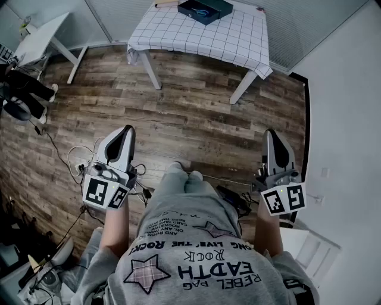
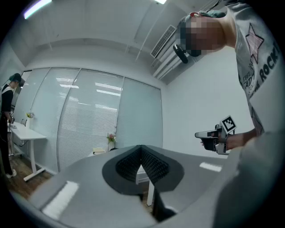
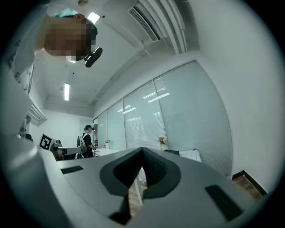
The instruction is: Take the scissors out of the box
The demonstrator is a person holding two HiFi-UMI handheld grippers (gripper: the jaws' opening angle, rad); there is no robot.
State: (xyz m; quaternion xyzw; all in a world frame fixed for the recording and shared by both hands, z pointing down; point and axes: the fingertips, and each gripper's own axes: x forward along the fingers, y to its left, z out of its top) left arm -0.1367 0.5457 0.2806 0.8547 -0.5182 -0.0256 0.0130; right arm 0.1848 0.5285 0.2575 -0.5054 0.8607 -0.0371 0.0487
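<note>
A dark box [image 1: 205, 10] lies open on the table with the checked cloth [image 1: 226, 39] at the far end of the room. A pale blue looped shape [image 1: 201, 11] shows inside it, too small to make out further. Both grippers are held level at the person's sides, far from the table. My left gripper [image 1: 126, 131] is shut, its ribbed pads [image 2: 149, 164] meeting with nothing between them. My right gripper [image 1: 270, 134] is also shut and empty, pads [image 3: 150, 167] together. The right gripper [image 2: 213, 135] also shows in the left gripper view.
Wooden floor [image 1: 196, 119] stretches between me and the table. A white desk [image 1: 36, 39] and a person in black [image 1: 24, 89] are at the far left. Cables [image 1: 83, 161] lie on the floor by my left side. A white wall [image 1: 345, 119] runs along the right.
</note>
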